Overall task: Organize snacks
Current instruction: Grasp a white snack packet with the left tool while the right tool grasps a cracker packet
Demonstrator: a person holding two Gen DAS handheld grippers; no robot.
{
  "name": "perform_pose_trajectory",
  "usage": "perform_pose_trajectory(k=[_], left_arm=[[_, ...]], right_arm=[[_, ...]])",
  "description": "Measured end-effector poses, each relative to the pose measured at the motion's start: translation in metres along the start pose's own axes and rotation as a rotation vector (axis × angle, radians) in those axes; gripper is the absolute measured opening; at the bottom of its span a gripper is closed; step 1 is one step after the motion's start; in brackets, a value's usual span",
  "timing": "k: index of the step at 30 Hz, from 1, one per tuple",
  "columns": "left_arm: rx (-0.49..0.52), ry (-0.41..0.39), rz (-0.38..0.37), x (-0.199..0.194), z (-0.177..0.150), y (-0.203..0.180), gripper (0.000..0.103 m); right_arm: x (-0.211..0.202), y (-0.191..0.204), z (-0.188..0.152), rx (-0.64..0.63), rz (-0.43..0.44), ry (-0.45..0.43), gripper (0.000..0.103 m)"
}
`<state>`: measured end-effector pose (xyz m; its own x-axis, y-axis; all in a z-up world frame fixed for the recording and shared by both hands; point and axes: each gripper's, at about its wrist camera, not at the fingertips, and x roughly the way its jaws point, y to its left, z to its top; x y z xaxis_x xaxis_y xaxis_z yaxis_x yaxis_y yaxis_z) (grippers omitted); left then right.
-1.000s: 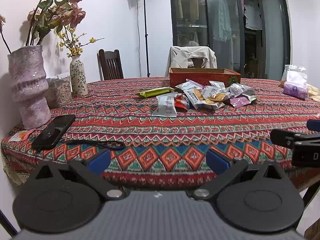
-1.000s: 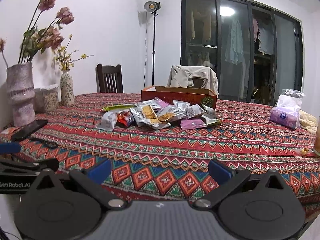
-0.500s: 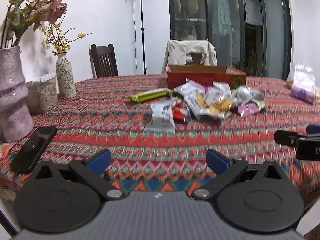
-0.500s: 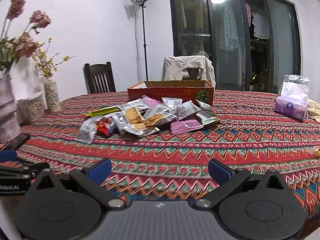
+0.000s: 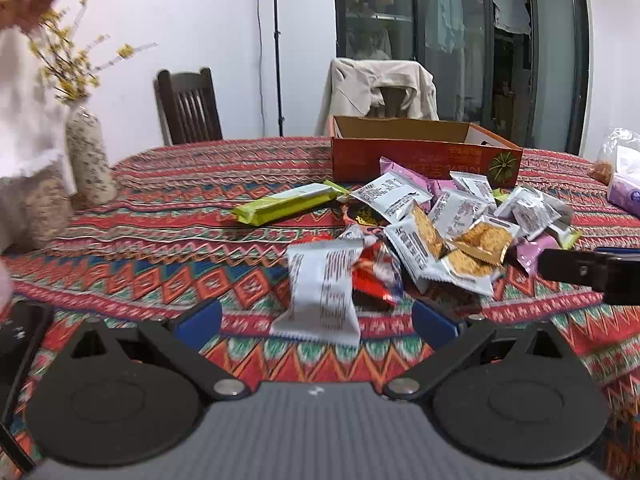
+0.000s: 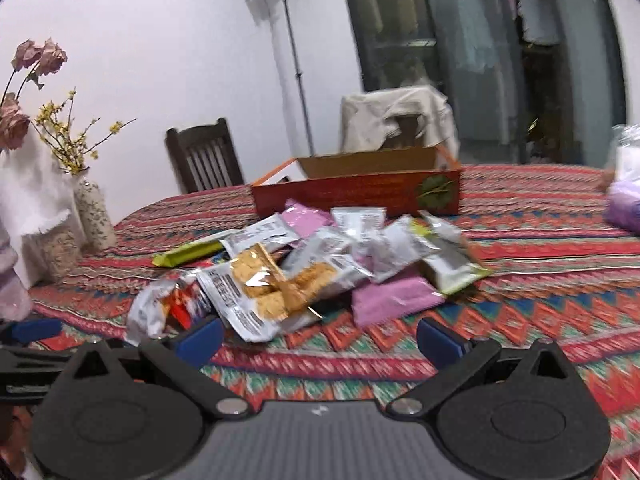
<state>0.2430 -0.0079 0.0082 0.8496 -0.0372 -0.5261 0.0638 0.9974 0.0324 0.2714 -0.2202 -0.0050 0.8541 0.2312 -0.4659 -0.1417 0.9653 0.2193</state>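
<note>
left wrist view: left gripper (image 5: 316, 322) has its blue-tipped tongs spread wide and holding nothing, aimed at the white wrapper (image 5: 322, 292) lying between them at 12 o'clock, likely the first pick.
right wrist view: right gripper (image 6: 320, 336) tongs also apart and empty, low over the cloth, facing the cracker pack (image 6: 272, 290) at 11 o'clock.
snack pile: loose packets (image 5: 452, 224) heaped in front of the orange cardboard box (image 5: 424, 156), which sits open at 12 o'clock, probably the destination; green bar (image 5: 286, 204) apart at 11 o'clock.
surface: patterned tablecloth (image 5: 160, 248), red zigzags.
room: flower vase (image 5: 88, 160) at 10 o'clock, wooden chair (image 5: 188, 106), draped chair (image 5: 380, 88), glass doors (image 5: 460, 40) behind.
</note>
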Motion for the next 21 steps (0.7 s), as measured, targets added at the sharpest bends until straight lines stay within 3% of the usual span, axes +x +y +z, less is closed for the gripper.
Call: perform_pose_trajectory(k=[2,5,8,14,16,17,18,21], left_arm=[[-0.014,0.012,-0.017,0.012,0.006,0.003,0.102],[-0.026,0.024,-0.036,0.030,0.014,0.009,0.086],[-0.029,0.041,-0.044,0.045,0.019,0.013,0.074],[-0.053,0.079,-0.075,0.063,0.019,0.022,0.073],[-0.053,0.084,-0.084,0.066,0.017,0.022,0.065],[-0.050,0.087,-0.091,0.067,0.017,0.023,0.050],[-0.051,0.087,-0.109,0.068,0.016,0.023,0.045],[-0.043,0.077,-0.116,0.065,0.016,0.021,0.040]], right_arm=[[0.019,0.000,0.010,-0.006,0.007,0.024,0.103],[0.044,0.001,0.022,-0.025,-0.014,0.052,0.099],[0.069,-0.002,0.031,0.002,-0.006,0.086,0.082],[0.102,-0.004,0.038,0.028,-0.021,0.100,0.080],[0.110,-0.002,0.041,0.024,-0.033,0.101,0.080],[0.115,0.001,0.043,-0.002,-0.052,0.100,0.079],[0.119,0.004,0.044,-0.026,-0.079,0.102,0.077],[0.130,0.011,0.046,-0.076,-0.139,0.095,0.066]])
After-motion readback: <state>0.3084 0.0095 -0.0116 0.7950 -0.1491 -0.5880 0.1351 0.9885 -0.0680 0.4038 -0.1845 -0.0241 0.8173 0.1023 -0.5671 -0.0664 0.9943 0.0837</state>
